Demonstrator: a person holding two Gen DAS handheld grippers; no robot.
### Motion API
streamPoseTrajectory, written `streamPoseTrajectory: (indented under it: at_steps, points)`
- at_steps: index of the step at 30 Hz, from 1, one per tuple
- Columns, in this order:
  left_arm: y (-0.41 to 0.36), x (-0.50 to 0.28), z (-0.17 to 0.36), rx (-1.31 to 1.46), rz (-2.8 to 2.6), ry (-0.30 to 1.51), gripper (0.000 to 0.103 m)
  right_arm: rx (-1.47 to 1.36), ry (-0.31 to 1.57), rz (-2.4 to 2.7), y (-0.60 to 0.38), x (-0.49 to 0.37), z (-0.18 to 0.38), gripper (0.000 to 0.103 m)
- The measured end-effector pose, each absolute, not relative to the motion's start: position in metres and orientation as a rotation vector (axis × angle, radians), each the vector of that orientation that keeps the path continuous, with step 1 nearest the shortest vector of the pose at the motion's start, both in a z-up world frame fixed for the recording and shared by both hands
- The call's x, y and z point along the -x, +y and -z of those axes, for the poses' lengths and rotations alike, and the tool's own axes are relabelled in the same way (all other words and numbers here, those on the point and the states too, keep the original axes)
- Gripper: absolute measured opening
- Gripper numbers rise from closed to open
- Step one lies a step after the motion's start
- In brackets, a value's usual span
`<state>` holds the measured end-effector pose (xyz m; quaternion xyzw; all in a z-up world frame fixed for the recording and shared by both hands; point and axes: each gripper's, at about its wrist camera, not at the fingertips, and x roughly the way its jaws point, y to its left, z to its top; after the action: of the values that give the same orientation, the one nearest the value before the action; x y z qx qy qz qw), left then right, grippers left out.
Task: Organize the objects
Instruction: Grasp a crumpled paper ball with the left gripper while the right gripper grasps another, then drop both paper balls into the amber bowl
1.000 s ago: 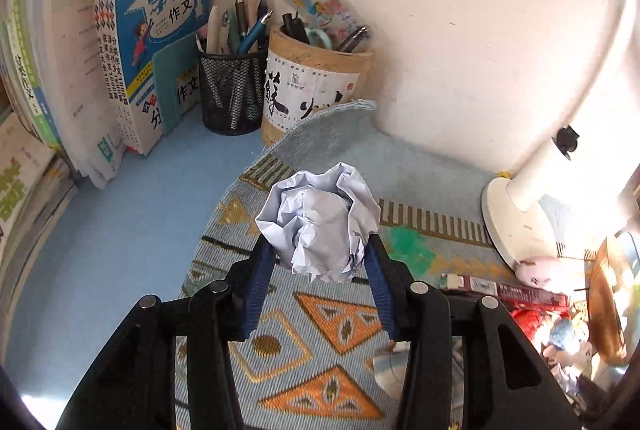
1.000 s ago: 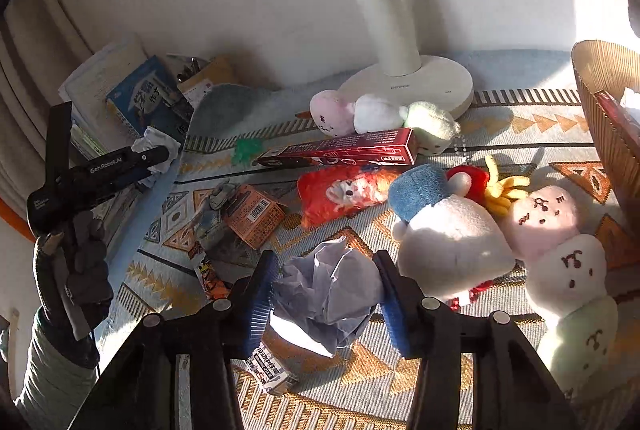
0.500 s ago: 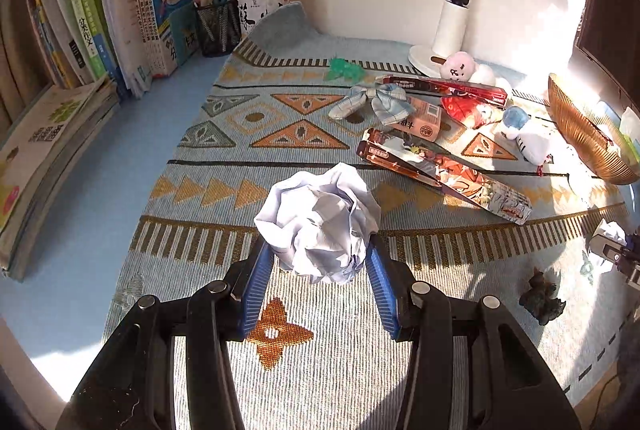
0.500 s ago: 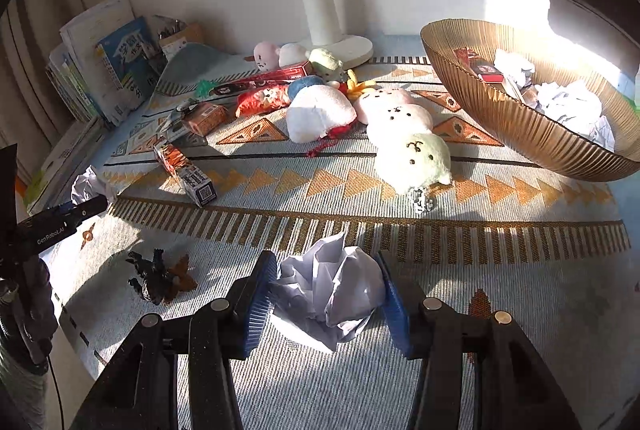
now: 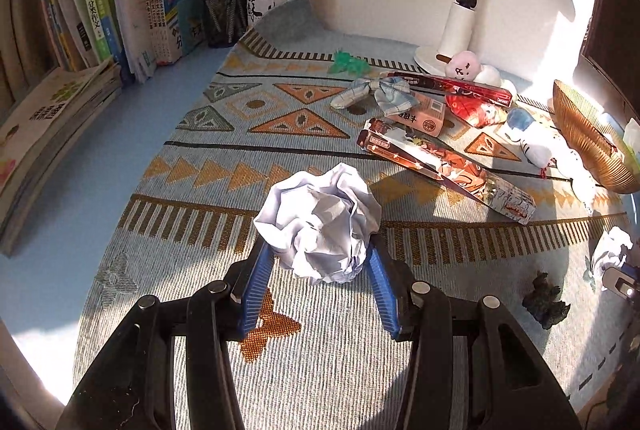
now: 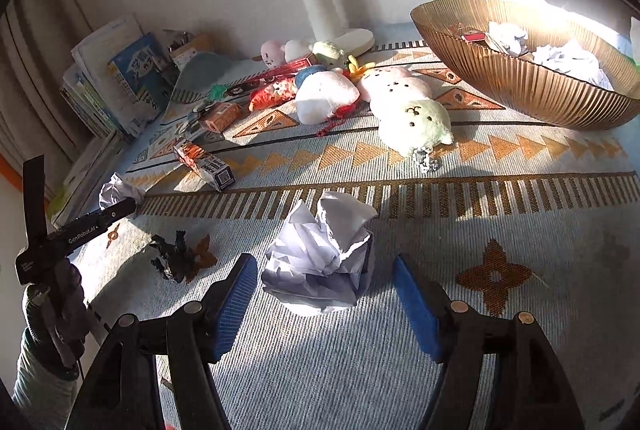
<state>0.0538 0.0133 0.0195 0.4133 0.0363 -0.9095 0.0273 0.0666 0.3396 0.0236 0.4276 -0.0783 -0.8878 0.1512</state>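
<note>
The right gripper (image 6: 322, 304), jaws just parted, straddles a loose paper ball (image 6: 322, 258), with the basket (image 6: 520, 85) at upper right; the left gripper (image 5: 316, 284) clamps another paper wad (image 5: 318, 222).

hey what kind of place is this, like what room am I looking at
Most likely a study desk at home, perhaps a child's. Schoolbooks stand against the wall beside a mesh pen holder, a white desk lamp rises at the back, and plush toys lie on the patterned mat.

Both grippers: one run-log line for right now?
left gripper: shut on paper ball | right gripper: just opened, crumpled paper loose on mat
</note>
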Motion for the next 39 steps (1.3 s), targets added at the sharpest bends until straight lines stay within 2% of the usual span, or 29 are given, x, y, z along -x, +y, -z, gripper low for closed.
streamPoseTrajectory:
  at_steps: [1,3,7,12,17,20,24,27,28,29,30,31,34,39]
  points:
    - [0.014,-0.054,-0.02,-1.274,2.806,0.1,0.044,-1.235,-0.201,2.555,0.336,-0.064,-0.023,0.055]
    - [0.017,-0.053,-0.021,-1.271,2.795,0.079,0.044,-1.223,-0.168,2.558,0.33,-0.062,-0.025,0.05]
    - [0.035,-0.052,-0.042,-1.272,2.832,0.013,0.044,-1.145,-0.162,2.578,0.337,-0.067,-0.048,0.05]
    - [0.096,-0.033,-0.117,-1.141,3.037,-0.188,0.044,-0.912,-0.104,2.789,0.38,-0.063,-0.133,0.05]
    - [0.187,0.013,-0.178,-1.096,3.27,-0.232,0.044,-0.756,-0.163,3.015,0.439,-0.038,-0.202,0.05]
    - [0.242,0.051,-0.188,-1.167,3.347,-0.206,0.044,-0.849,-0.188,3.091,0.463,-0.007,-0.206,0.05]
    - [0.298,0.094,-0.163,-1.362,3.344,-0.142,0.044,-0.997,-0.305,3.049,0.491,0.026,-0.185,0.052]
    - [0.331,0.1,-0.15,-1.382,3.369,-0.197,0.044,-1.062,-0.293,3.032,0.5,0.043,-0.17,0.052]
    - [0.339,0.102,-0.146,-1.387,3.372,-0.211,0.051,-1.067,-0.27,3.027,0.499,0.047,-0.168,0.053]
    - [0.344,0.102,-0.144,-1.394,3.382,-0.211,0.053,-1.066,-0.248,3.041,0.499,0.048,-0.167,0.06]
    - [0.35,0.105,-0.141,-1.428,3.367,-0.249,0.055,-1.064,-0.235,3.06,0.499,0.048,-0.167,0.074]
    - [0.354,0.107,-0.138,-1.471,3.334,-0.296,0.057,-1.051,-0.242,3.072,0.5,0.046,-0.167,0.077]
    - [0.349,0.102,-0.14,-1.493,3.333,-0.268,0.057,-1.001,-0.27,3.06,0.499,0.034,-0.172,0.078]
    - [0.309,0.075,-0.161,-1.349,3.37,-0.21,0.057,-0.907,-0.218,3.025,0.473,0.005,-0.185,0.078]
